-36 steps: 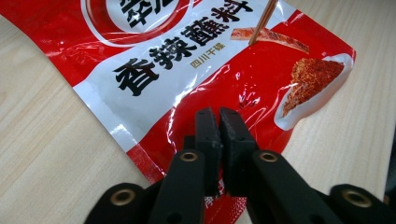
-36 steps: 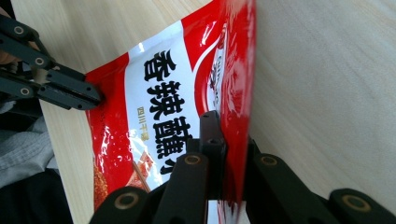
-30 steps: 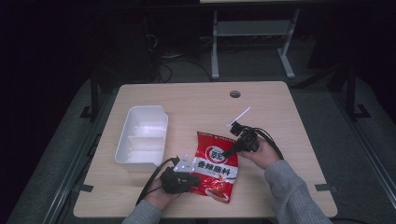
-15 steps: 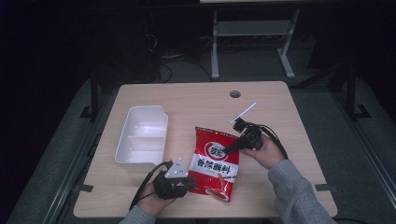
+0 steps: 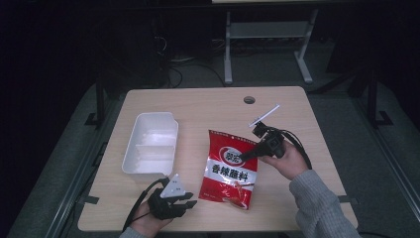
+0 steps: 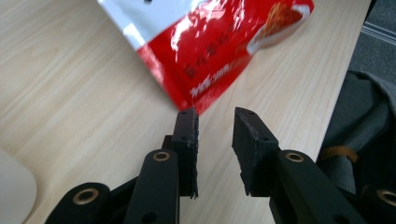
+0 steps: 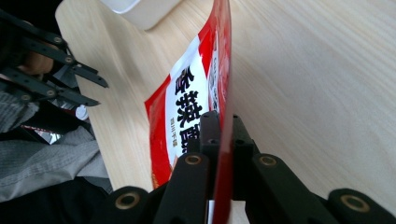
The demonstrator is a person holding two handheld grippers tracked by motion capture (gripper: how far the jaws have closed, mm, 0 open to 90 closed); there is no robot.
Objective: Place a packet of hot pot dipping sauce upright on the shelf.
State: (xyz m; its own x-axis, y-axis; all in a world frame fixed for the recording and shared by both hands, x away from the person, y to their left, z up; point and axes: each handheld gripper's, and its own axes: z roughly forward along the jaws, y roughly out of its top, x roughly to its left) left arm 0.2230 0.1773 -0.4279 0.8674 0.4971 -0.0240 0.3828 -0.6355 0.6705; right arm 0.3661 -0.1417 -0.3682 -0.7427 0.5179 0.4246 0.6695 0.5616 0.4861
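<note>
A red snack bag (image 5: 229,169) with white lettering lies in the middle of the wooden table, its right side raised. My right gripper (image 5: 249,155) is shut on that edge; in the right gripper view the jaws pinch the thin red edge (image 7: 223,140) of the bag (image 7: 184,107). My left gripper (image 5: 190,199) sits near the table's front edge, just left of the bag's lower corner and apart from it. In the left gripper view its jaws (image 6: 215,122) have just been opening, with nothing between them, and the bag's corner (image 6: 210,46) lies just ahead of the fingertips.
A white two-compartment tray (image 5: 134,148) stands left of the bag, seen also as the tray (image 7: 140,7) in the right gripper view. A cable hole (image 5: 249,99) marks the table's far side. The left gripper (image 7: 65,70) shows far off in the right gripper view. Bare wood lies along the right.
The left gripper has let go of the bag's lower left corner, opened and drawn back to the left. The right gripper has risen, lifting the bag's right edge.
</note>
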